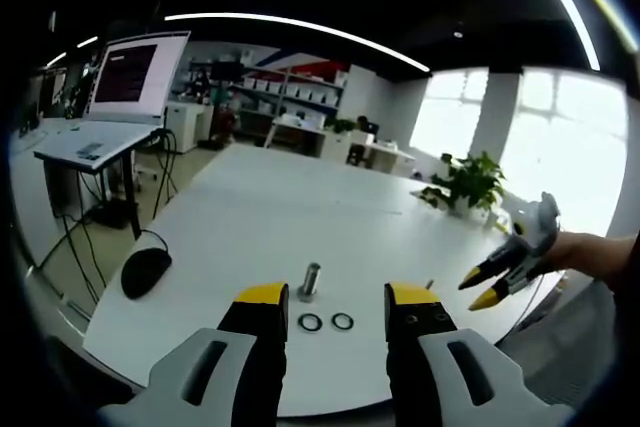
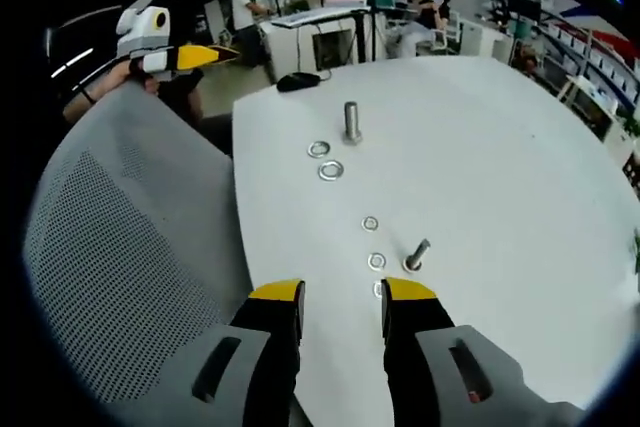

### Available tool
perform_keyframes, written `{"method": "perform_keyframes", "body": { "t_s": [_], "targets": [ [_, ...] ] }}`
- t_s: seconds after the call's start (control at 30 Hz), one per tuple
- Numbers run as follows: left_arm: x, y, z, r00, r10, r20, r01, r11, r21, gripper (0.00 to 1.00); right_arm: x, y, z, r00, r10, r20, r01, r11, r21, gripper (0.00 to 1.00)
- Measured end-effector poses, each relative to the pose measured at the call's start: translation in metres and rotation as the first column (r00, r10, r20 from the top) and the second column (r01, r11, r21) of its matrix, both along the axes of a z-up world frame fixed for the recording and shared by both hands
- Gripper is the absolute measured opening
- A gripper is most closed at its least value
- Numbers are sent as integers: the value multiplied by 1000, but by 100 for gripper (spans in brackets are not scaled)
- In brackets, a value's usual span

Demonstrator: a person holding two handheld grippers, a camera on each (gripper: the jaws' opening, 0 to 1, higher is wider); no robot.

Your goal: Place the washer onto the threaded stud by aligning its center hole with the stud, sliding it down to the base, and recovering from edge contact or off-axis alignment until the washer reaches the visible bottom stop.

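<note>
Hovering over the white table (image 1: pixel 250 227), the left gripper (image 1: pixel 336 297) has its jaws spread and empty; just past them two washers (image 1: pixel 326 322) lie flat beside the upright threaded stud (image 1: pixel 310 279). The right gripper (image 2: pixel 340 292), likewise spread, sits near three small washers (image 2: pixel 372 242) and a tilted bolt (image 2: pixel 416 255).

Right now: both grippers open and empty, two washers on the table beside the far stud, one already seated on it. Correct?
Not quite. No washer is on that stud: in the left gripper view its shaft is bare, and both washers lie flat on the table in front of it. The rest holds: the left gripper and right gripper are open and empty.
</note>
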State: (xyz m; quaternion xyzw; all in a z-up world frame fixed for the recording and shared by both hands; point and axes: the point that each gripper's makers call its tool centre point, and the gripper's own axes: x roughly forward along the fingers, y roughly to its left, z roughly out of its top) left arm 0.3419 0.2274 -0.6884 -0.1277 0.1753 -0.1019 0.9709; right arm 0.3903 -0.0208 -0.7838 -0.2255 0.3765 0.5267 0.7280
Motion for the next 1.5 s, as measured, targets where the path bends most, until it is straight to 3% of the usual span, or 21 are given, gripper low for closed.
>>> {"method": "perform_keyframes", "body": {
  "t_s": [0.3,0.57,0.77,1.17,1.33,1.5],
  "targets": [
    [1,1,0,1000,2,0,-2,1000,-1,36,12,2,-7,1000,16,-19,-17,999,-50,33],
    [0,0,0,1000,3,1,-3,1000,-3,36,20,-2,-19,997,81,-9,-82,987,-142,33],
    [0,-1,0,1000,1,-1,-1,1000,-3,36,23,-5,-29,994,100,-49,-108,975,-193,33],
    [0,-3,-1,1000,-4,-14,4,1000,2,36,30,-2,-41,988,144,-62,-155,955,-252,33],
    [0,-2,-1,1000,-4,-17,4,1000,2,36,34,-7,-48,990,112,-90,-133,953,-274,33],
    [0,-2,-1,1000,-2,-16,2,1000,0,36,31,-8,-55,986,133,-105,-159,941,-298,33]
  ]
}}
